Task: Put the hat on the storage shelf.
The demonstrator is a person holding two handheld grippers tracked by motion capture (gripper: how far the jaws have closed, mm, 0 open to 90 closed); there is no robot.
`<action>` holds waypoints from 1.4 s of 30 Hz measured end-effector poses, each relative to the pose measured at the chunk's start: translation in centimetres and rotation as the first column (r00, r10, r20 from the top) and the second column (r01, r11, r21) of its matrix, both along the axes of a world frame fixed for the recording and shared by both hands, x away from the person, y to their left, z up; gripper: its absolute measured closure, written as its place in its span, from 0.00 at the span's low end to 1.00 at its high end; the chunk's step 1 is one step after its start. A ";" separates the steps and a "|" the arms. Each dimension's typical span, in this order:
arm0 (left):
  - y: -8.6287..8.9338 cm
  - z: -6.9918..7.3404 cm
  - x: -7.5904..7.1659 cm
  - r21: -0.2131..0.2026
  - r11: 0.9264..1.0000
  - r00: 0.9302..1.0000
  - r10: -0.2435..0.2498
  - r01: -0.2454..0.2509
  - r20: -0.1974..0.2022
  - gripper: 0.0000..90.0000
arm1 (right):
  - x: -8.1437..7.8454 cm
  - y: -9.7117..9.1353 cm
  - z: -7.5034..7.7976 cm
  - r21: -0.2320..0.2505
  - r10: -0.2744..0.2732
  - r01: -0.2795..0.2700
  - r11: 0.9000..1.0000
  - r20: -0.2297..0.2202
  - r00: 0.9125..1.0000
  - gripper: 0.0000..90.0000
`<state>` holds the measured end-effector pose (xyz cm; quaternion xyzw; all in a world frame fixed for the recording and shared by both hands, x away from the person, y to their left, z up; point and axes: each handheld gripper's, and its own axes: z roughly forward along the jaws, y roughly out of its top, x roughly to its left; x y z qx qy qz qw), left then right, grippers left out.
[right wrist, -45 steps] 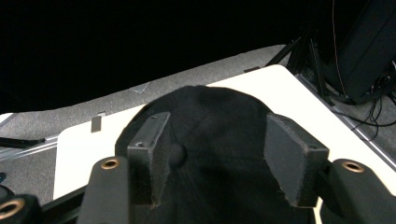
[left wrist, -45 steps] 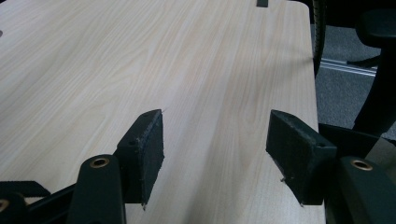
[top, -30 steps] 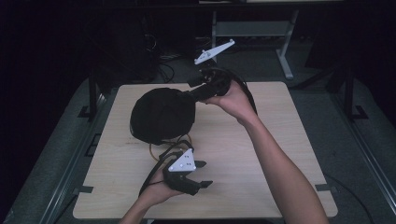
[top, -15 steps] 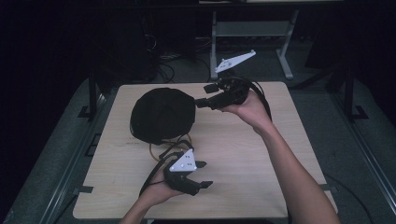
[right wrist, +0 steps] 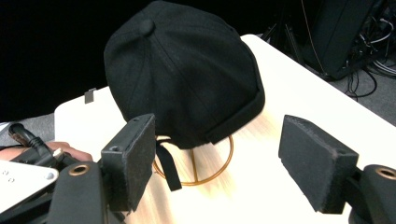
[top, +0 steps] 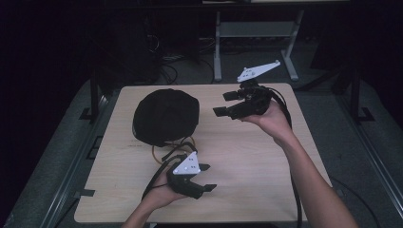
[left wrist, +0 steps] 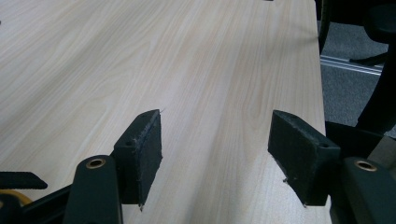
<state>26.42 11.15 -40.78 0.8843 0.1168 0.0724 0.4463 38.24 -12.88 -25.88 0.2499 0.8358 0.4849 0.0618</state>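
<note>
A black cap (top: 165, 116) sits on a gold wire stand (top: 155, 153) at the left back of the wooden table (top: 266, 180). My right gripper (top: 221, 104) hovers to the right of the cap, pointing at it with a gap in between. Its jaws have just been opening and nothing is between them. In the right gripper view the cap (right wrist: 187, 79) and the stand's ring (right wrist: 219, 163) lie beyond the open right gripper (right wrist: 219, 154). My left gripper (top: 209, 177) rests near the front edge, open and empty, over bare table (left wrist: 140, 56).
A strap hangs from the cap (right wrist: 167, 168) over the stand's ring. A metal frame (top: 256, 31) and floor cables (top: 171, 57) lie behind the table. Dark rails (top: 71, 161) run along the table's left side. The table's right edge (left wrist: 321, 93) is close to the left gripper.
My right gripper has drawn away from the cap's right edge toward the table's right side and sunk a little. The cap stays on its stand. The left gripper has kept still.
</note>
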 end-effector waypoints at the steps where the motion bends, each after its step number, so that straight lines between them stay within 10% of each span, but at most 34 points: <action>1: 0.0 0.0 0.0 -0.004 1.000 1.000 0.002 -0.002 -0.003 0.38 | -0.3 -0.5 -0.3 -0.002 -0.005 0.005 1.000 -0.003 1.000 0.30; 42: 0.0 -0.2 0.0 -0.007 1.000 1.000 0.006 -0.006 -0.011 0.39 | -6.7 -10.6 -8.8 -0.029 -0.133 0.131 0.991 -0.080 0.988 0.28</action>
